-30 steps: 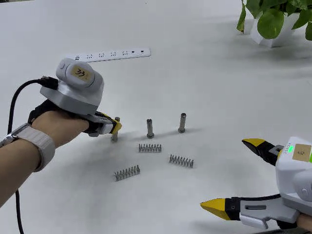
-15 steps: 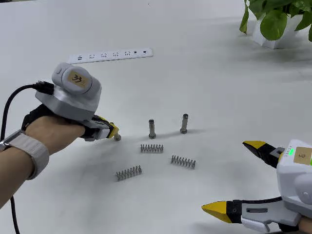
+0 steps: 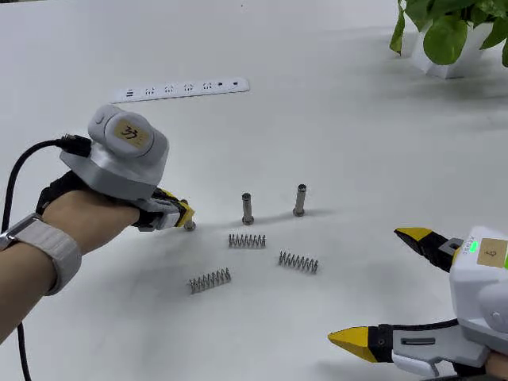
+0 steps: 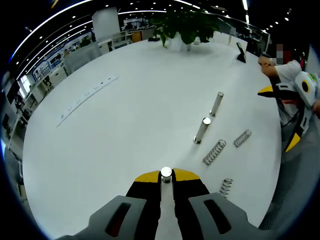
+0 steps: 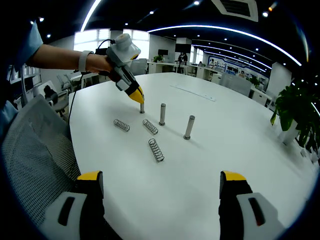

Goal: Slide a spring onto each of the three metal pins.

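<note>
Well, the left gripper pinches the left pin, the right gripper gapes empty; a sideways tug could topple it.

Short steel pin, nipped in the yellow tips of the left gripper: shaft hidden behind the tips, foot visible beneath. In the left gripper view its shaft is hidden below the jaws.
White-bodied right gripper: body cut by the lower right edge.
Green leafy plant, far beyond the right claw: cut by the top edge.
Black cable, behind the left claw: runs off the frame.
White power strip, beyond the left claw: socket detail too small to tell.
</note>
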A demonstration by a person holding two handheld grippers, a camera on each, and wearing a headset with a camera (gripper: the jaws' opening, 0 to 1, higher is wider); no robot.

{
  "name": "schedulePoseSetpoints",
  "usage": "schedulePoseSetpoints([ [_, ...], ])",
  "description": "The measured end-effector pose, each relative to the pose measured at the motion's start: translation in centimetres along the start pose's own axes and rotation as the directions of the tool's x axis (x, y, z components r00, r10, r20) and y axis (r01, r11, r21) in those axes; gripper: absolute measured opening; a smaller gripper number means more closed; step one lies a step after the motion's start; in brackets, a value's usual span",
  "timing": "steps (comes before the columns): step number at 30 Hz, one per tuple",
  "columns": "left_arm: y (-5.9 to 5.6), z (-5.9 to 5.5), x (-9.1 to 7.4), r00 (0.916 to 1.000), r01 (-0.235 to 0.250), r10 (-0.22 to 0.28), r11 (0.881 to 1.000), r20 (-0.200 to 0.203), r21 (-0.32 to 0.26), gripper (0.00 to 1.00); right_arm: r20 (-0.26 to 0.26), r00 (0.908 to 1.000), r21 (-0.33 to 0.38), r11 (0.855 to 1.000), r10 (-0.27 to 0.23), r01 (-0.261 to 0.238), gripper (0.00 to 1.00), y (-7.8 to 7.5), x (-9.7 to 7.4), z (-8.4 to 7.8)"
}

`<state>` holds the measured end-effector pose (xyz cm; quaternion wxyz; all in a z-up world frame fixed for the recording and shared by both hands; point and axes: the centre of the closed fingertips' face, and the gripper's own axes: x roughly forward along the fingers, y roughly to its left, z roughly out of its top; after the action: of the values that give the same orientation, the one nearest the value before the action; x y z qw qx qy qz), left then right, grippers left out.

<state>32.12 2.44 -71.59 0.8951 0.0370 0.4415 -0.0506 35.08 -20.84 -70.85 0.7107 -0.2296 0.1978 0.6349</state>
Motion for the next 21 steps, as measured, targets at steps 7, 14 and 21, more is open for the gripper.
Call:
schedulePoseSetpoints([
  [7,-0.06,0.02,-0.04,0.9999,0.006,-0.007,1.0,0.015,0.019,0.08,0.001,1.0,0.0,1.0,0.001,-0.001,0.98,0.11,-0.02,0.06],
  [14,-0.26,0.07,0.02,0.9997,0.016,-0.016,0.999,0.021,0.031,0.08,-0.002,1.0,-0.002,1.0,0.002,-0.002,0.98,0.14,0.02,0.03],
  [21,-0.63,0.09,0.18,0.9997,0.02,-0.021,0.999,0.014,0.048,0.08,-0.002,1.0,-0.004,1.0,0.001,-0.001,0.98,0.07,0.01,0.01],
])
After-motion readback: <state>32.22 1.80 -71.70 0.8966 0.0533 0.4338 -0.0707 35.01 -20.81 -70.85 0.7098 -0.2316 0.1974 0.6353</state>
